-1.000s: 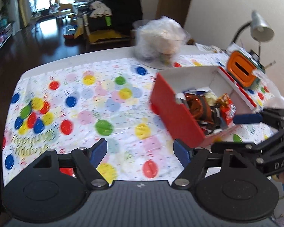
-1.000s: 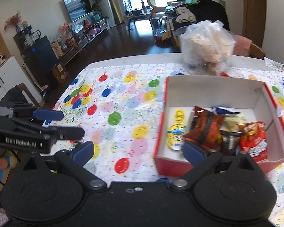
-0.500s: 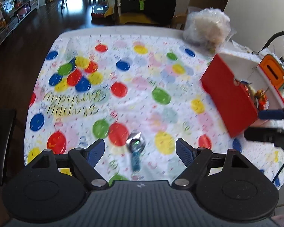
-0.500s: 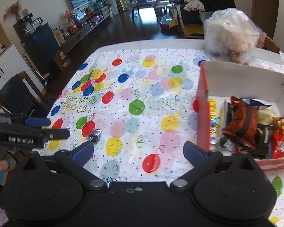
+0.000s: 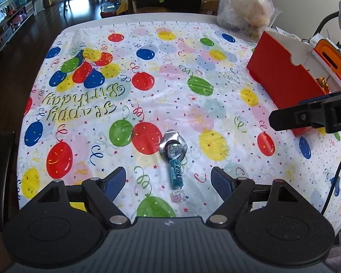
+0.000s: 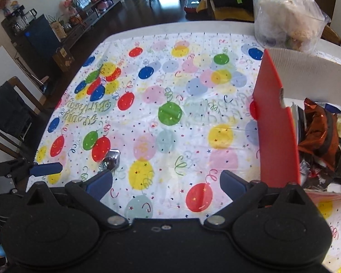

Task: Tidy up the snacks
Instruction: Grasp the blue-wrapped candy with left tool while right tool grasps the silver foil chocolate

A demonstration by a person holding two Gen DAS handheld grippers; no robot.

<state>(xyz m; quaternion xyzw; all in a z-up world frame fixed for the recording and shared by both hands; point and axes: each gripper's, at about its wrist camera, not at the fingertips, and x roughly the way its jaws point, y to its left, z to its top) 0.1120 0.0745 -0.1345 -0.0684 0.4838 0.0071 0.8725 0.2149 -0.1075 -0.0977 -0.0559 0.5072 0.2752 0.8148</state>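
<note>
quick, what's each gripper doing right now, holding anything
Left gripper: open, holding nothing; a teal wrapped candy lies on the table between its fingers.
Right gripper: open, holding nothing.

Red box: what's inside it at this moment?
In the right wrist view the red box holds a pile of snack packets, a shiny red-brown packet on top. Its near wall and that packet hide whatever lies lower; the left wrist view shows almost none of the inside.

A teal wrapped candy (image 5: 176, 174) lies beside a silver foil piece (image 5: 173, 145) on the balloon-print desk (image 5: 161, 72), between the left gripper (image 5: 168, 182)'s parted jaws; a red box (image 5: 282, 77) stands at right.
</note>
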